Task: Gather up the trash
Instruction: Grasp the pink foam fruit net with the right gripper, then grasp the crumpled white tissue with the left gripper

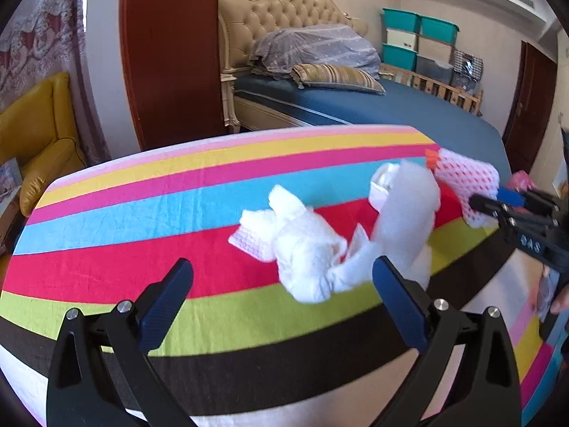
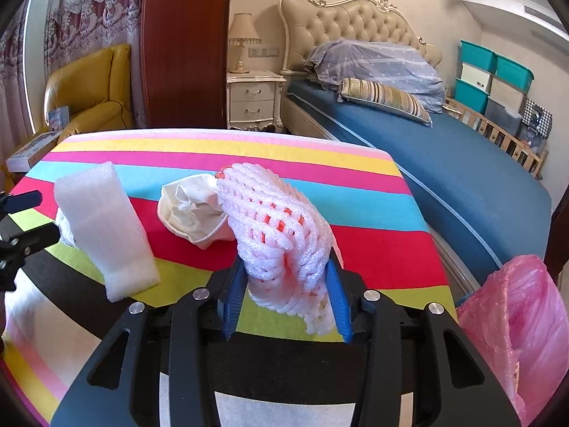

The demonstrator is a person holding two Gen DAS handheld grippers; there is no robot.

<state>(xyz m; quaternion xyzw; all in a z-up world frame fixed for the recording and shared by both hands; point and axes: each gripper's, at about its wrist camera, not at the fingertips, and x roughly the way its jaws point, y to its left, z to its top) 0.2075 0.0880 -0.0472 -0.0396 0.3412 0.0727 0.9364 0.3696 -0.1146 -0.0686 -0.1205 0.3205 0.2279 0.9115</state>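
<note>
The right gripper (image 2: 286, 284) has its jaws closed narrow on a white foam fruit net (image 2: 281, 227), pinched at its lower end between the two blue fingers (image 2: 234, 295); the net stands up out of the grip and arches away from the camera above the striped counter (image 2: 373, 249), with red-orange showing through its mesh. Just behind the net, touching its far left side, lies a crumpled white paper cup (image 2: 188, 210) on the counter's red stripe. Left of the net, apart from it, a flat white foam sheet (image 2: 103, 231) leans up from the green stripe. Right of the net, past the counter's edge, a pink plastic bag (image 2: 522, 323) bulges up. The left gripper (image 1: 282, 277) hangs over the same counter with its jaws wide apart and nothing between them. Just beyond its fingertips (image 1: 387, 274) sits a crumpled white tissue wad (image 1: 302, 249) on the red and green stripes, lying on a small piece of net foam (image 1: 249, 242), with the foam sheet rising right beside it, toward the net. In the left wrist view the net appears at the counter's far right edge, held by the right gripper. Beyond the counter, behind the net, stands a bed (image 2: 462, 178) with a blue sheet.
</note>
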